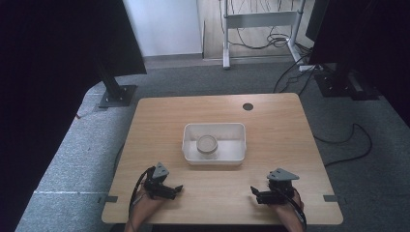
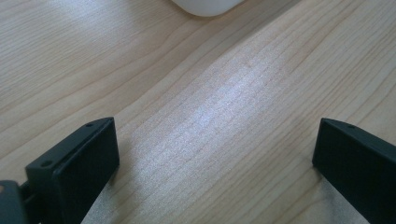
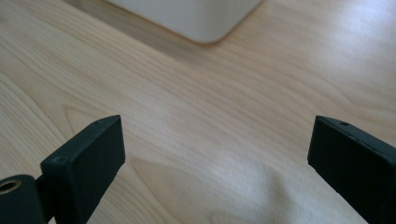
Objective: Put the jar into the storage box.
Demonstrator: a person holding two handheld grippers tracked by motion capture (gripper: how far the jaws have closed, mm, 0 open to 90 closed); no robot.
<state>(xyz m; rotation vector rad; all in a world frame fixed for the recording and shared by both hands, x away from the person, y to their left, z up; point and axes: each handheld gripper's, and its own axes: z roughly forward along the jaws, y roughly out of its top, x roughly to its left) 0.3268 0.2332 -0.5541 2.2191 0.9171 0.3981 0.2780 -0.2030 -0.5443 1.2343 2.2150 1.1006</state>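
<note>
White tub (image 1: 214, 143) is set mid-desk (image 1: 270, 125), a round jar (image 1: 207, 144) standing inside it; the left gripper (image 1: 176, 189) and right gripper (image 1: 255, 193) are held near the front edge, jaws spread wide, nothing gripped.

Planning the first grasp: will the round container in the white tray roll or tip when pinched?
The round container looks squat and upright, so probably stable. Its lid looks smooth, so the grip may slip. It sits inside the white tray, whose walls would likely stop any sliding.
</note>
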